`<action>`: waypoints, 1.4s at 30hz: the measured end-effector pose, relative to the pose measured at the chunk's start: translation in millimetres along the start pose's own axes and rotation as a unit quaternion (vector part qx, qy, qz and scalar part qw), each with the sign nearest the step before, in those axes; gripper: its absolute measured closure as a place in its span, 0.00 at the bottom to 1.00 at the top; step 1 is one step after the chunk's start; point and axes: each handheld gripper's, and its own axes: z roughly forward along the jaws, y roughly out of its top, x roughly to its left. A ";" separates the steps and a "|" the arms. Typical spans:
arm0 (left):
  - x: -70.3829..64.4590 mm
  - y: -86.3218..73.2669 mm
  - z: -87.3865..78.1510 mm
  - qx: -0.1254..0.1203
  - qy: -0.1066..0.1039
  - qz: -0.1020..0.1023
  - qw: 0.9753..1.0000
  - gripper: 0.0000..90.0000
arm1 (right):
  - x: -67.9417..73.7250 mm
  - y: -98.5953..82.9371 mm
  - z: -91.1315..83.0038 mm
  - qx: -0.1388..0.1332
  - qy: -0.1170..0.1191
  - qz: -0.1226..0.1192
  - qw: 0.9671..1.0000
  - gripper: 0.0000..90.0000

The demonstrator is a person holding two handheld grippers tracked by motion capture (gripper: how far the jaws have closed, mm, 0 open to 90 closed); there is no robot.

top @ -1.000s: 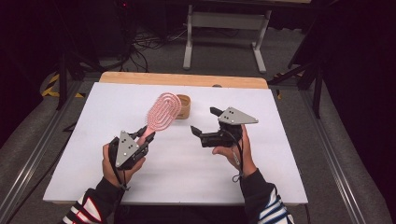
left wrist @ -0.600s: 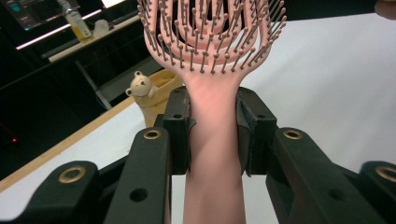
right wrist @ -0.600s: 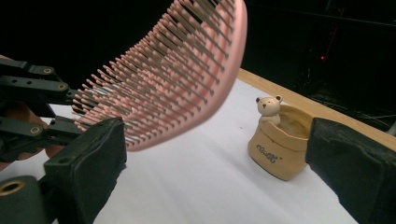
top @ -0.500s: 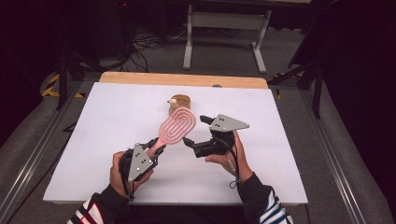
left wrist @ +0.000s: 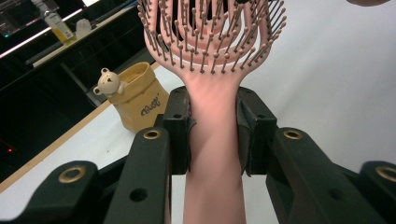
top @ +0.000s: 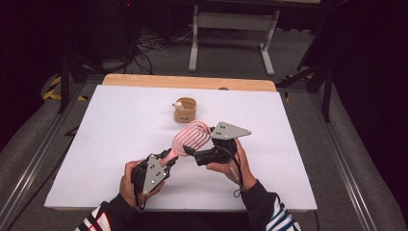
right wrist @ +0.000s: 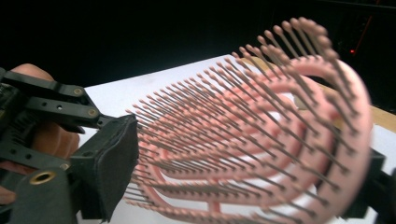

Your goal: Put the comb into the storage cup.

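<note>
**High view: pink brush held between both grippers over a white table**

A white table top (top: 96, 144) with a strip of bare wood (top: 192, 82) along its far edge is seen in the high view, standing on grey carpet. Dark floor, loose cables and a grey metal frame (top: 231, 29) are seen beyond it at 12 o'clock. A small tan cup (top: 185, 109) with a bear figure on its rim stands on the table, just past the middle toward 12 o'clock.

A pink hairbrush (top: 192, 137) is held above the table near its centre. Its handle is clamped between the jaws of the left gripper (top: 169, 161), as is shown plainly in the left gripper view, where the pads are pressed against both sides of the handle (left wrist: 212, 140). The brush head points toward 1 o'clock from that gripper. The right gripper (top: 188, 150) is placed at the head, at 3 o'clock of the left one; in the right gripper view its jaws are spread, one on either side of the bristled head (right wrist: 261, 140), and contact cannot be told.

Compared with half a second ago, both grippers and the brush have been drawn nearer the 6 o'clock edge, so that the brush head is seen farther from the cup, which has been left unmoved
</note>
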 end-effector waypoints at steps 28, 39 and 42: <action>1.1 -5.7 7.4 0.031 0.018 0.017 0.999 0.77 | 14.2 -1.9 -2.6 -0.058 0.061 0.064 0.994 0.69; 2.2 -6.6 7.1 0.023 0.012 0.016 1.000 0.71 | 23.1 -1.0 -4.7 -0.060 0.052 0.036 0.996 0.70; 3.2 -7.3 6.9 0.020 0.013 0.010 1.000 0.63 | 23.0 -0.6 -6.0 -0.059 0.053 0.032 0.996 0.70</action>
